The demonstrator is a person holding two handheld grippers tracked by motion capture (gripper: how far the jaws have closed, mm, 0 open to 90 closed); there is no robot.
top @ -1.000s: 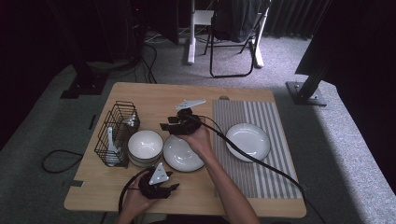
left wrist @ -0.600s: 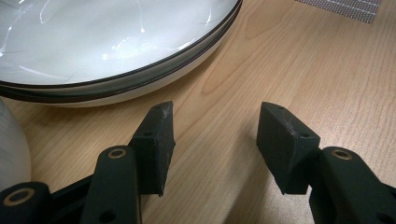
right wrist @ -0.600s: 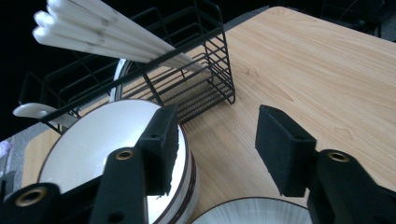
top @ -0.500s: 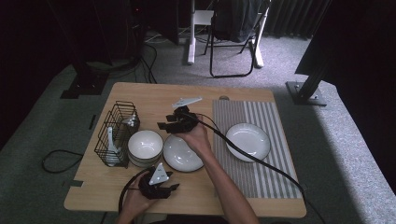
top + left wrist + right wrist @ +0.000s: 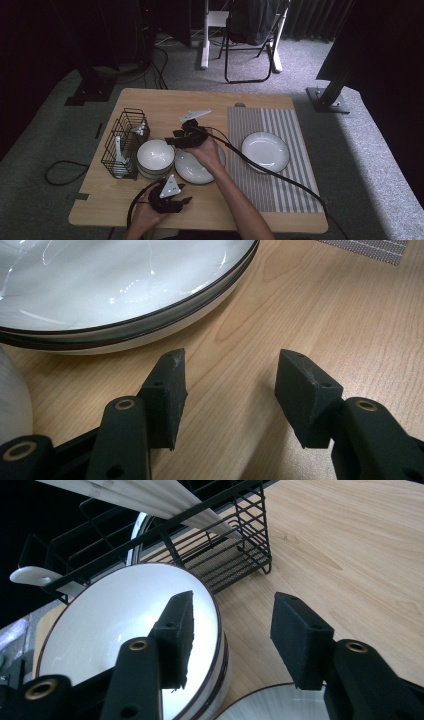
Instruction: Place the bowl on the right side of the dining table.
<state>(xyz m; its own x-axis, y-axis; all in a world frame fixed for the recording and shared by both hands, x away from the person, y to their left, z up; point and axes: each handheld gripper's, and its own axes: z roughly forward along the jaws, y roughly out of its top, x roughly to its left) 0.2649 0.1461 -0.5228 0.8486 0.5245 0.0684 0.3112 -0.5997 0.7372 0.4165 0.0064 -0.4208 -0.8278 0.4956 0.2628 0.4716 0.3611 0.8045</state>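
A stack of white bowls (image 5: 156,157) stands beside a black wire basket (image 5: 125,142), with a stack of white plates (image 5: 197,167) to its right. My right gripper (image 5: 173,140) hovers at the bowls' right side and points left. In the right gripper view my right gripper (image 5: 232,605) stands open; its jaws have just been closing, the top bowl (image 5: 115,625) has its rim in the gap, and no pad presses on it. My left gripper (image 5: 182,200) rests near the front edge. It is open (image 5: 230,360) over bare wood just short of the plates (image 5: 125,285).
A grey striped mat (image 5: 272,125) on the right half carries one white plate (image 5: 265,151). The basket (image 5: 225,555) holds white utensils, a spoon (image 5: 30,575) among them. The right gripper's cable runs across the mat. Chair legs and stands surround the table.
My right gripper has shifted a little left and nearer, toward the bowls. The left gripper has stayed where it was.
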